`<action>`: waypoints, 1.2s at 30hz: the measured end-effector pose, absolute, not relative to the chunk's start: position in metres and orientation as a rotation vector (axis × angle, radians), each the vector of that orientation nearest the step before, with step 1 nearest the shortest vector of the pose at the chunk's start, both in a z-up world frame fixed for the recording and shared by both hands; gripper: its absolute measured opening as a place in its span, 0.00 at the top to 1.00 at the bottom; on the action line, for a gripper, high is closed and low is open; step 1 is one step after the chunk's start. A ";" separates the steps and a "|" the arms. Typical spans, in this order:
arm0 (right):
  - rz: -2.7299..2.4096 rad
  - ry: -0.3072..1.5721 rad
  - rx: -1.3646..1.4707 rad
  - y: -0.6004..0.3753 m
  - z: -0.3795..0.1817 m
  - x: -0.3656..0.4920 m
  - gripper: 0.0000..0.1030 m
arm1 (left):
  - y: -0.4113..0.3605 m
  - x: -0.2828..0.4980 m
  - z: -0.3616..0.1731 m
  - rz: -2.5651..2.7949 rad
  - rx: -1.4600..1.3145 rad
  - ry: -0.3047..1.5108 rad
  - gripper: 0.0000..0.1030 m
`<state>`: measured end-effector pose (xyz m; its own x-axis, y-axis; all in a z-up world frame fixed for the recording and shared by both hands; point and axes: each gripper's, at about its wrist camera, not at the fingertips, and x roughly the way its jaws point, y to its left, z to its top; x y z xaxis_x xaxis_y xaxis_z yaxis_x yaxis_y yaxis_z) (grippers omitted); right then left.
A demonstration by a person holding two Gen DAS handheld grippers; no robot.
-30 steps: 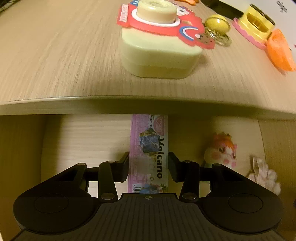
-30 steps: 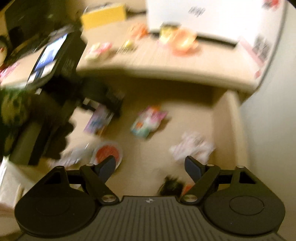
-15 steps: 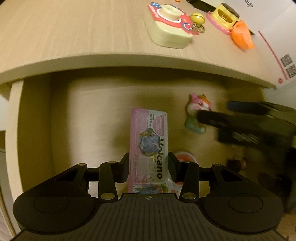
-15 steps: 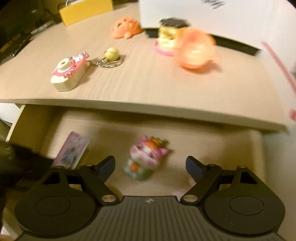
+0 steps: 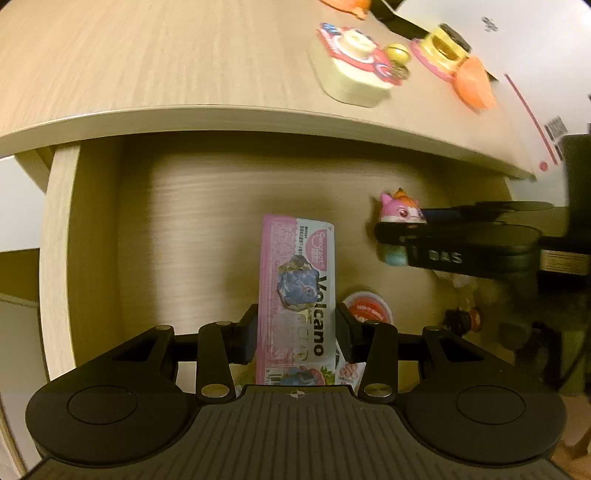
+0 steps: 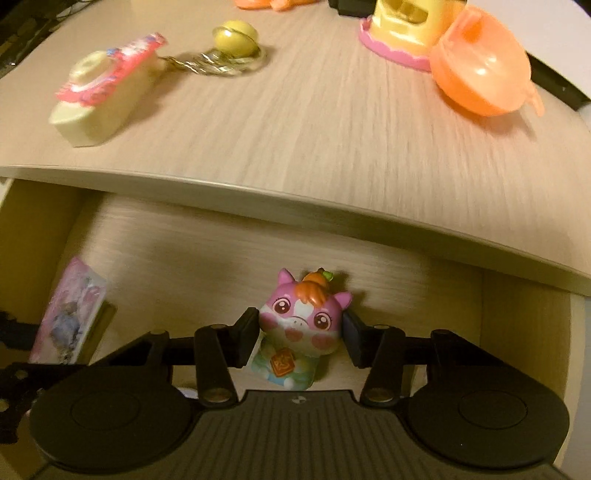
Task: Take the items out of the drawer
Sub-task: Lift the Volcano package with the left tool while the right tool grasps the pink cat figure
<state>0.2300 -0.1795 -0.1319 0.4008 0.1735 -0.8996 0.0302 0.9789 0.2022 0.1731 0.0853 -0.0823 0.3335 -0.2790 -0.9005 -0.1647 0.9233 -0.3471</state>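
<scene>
In the open drawer (image 5: 59, 258) the pink Volcano packet (image 5: 297, 291) is pinched between the fingers (image 5: 245, 338) of the left gripper (image 5: 295, 334), its long side running away from the camera above the drawer floor. To its right, the pink cat toy (image 6: 301, 325) sits between the fingers (image 6: 247, 341) of the right gripper (image 6: 300, 341), which are closing on its cheeks; they look just about on it, though firm contact cannot be told. In the left wrist view the right gripper's dark body crosses in front of the toy and hides its lower half.

Lower in the drawer lie a round red-topped cup (image 5: 367, 308) beside the packet and a small dark figure (image 5: 461, 319), both blurred. The worktop (image 6: 314, 147) overhangs the drawer's back part. On it stand a cream toy camera (image 6: 99, 99), a yellow ball on a keyring (image 6: 232, 37), a yellow and pink toy (image 6: 399, 29) and an orange shell (image 6: 480, 66).
</scene>
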 end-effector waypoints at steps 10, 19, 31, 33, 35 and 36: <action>0.109 1.098 0.278 -0.191 -0.076 0.157 0.54 | 0.050 0.153 -0.039 -0.288 -0.256 1.159 0.55; -0.026 0.786 0.288 -0.239 0.029 0.169 0.54 | 0.085 0.183 0.071 -0.318 -0.263 0.821 0.55; -0.283 0.788 0.137 -0.280 -0.011 0.249 0.54 | 0.137 0.327 0.000 -0.182 -0.329 0.933 0.55; -0.276 0.808 0.184 -0.291 -0.025 0.261 0.54 | 0.141 0.340 -0.011 -0.177 -0.346 0.952 0.55; -0.246 0.824 0.228 -0.297 -0.038 0.270 0.54 | 0.140 0.348 -0.019 -0.184 -0.348 0.966 0.55; -0.237 0.836 0.238 -0.298 -0.044 0.276 0.54 | 0.140 0.350 -0.021 -0.187 -0.345 0.972 0.55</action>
